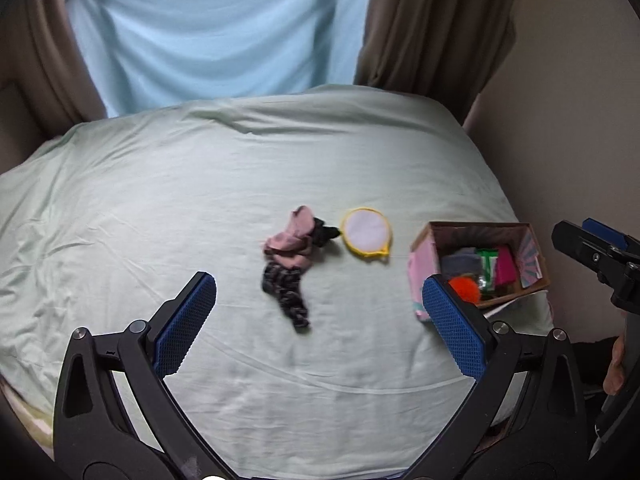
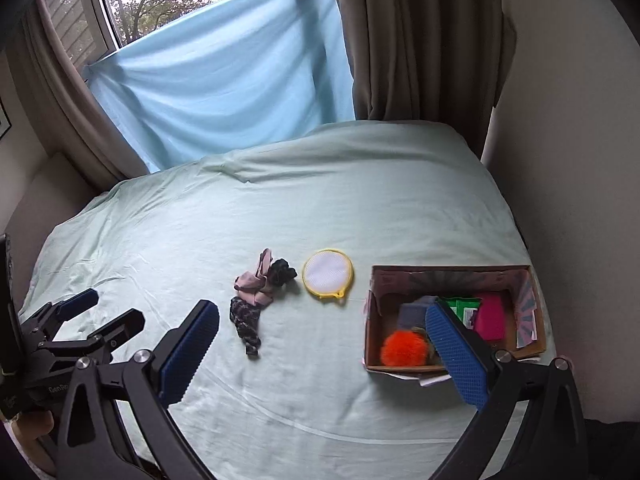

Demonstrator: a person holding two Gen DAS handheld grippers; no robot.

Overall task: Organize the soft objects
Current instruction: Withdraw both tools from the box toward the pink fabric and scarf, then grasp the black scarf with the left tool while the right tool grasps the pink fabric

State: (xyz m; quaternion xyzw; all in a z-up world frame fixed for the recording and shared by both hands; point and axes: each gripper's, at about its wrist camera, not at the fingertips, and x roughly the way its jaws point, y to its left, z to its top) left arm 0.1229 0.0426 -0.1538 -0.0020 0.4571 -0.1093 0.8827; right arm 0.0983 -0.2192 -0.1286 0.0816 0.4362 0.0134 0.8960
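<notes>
Nearest the lens in the left wrist view, the left claw (image 1: pixel 319 308) hangs above the bed (image 1: pixel 200 184) with its blue-padded fingers (image 1: pixel 186 322) spread wide apart and nothing between them. Just beyond it a small heap of socks (image 1: pixel 289 258) lies on the pale green sheet: a pink one (image 1: pixel 294 236) crumpled on top, a dark patterned one (image 1: pixel 286 294) trailing toward the camera, and a black bit (image 1: pixel 325 233) at the far side. Just beside the heap, on its right, lies a round white pad with a yellow rim (image 1: pixel 366 238). Farther right, near the bed's edge, stands an open cardboard box (image 1: pixel 532 252) holding an orange pompom (image 1: pixel 466 288), a grey cloth (image 1: pixel 460 264), a green packet (image 1: pixel 489 260) and a magenta piece (image 1: pixel 506 266). The right claw (image 2: pixel 322 344) is likewise held wide apart and empty above the bed, its right finger in front of the box (image 2: pixel 374 320) in its own view, the socks (image 2: pixel 256 300) and the pad (image 2: pixel 328 274) ahead of it. A blue sheet (image 2: pixel 224 88) hangs across the window behind the bed, between brown curtains (image 2: pixel 420 40).
</notes>
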